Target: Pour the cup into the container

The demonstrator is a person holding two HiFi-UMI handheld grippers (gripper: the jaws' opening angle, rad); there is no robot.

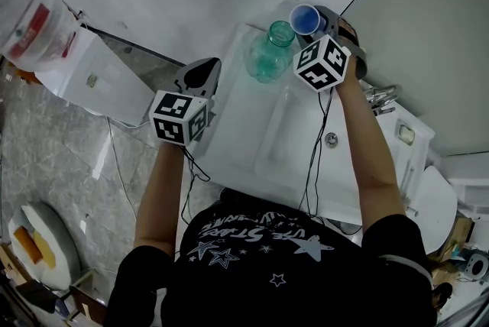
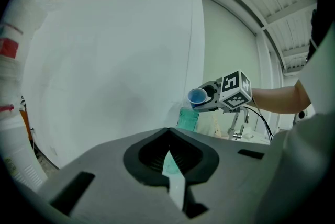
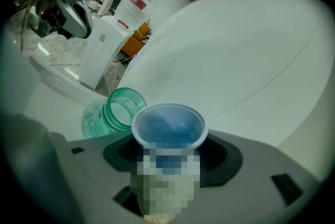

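A blue cup (image 1: pixel 306 18) is clamped in my right gripper (image 1: pixel 319 26), tipped on its side with its mouth turned left. In the right gripper view the cup (image 3: pixel 167 129) sits between the jaws of the right gripper (image 3: pixel 168 150), and I cannot make out its contents. A green glass jar (image 1: pixel 271 50) stands open on the white counter (image 1: pixel 237 111), just below and left of the cup; it shows as the jar (image 3: pixel 112 110) beside the cup's rim. My left gripper (image 1: pixel 200 73) hovers over the counter's left edge, jaws together and empty, as the left gripper (image 2: pixel 168 136) also shows.
A sink basin (image 1: pixel 286 142) is sunk in the counter near me, with a chrome tap (image 1: pixel 382 96) to its right. A white box (image 1: pixel 99 77) and a bagged bundle (image 1: pixel 34 24) stand on the floor at left. Cables hang from both grippers.
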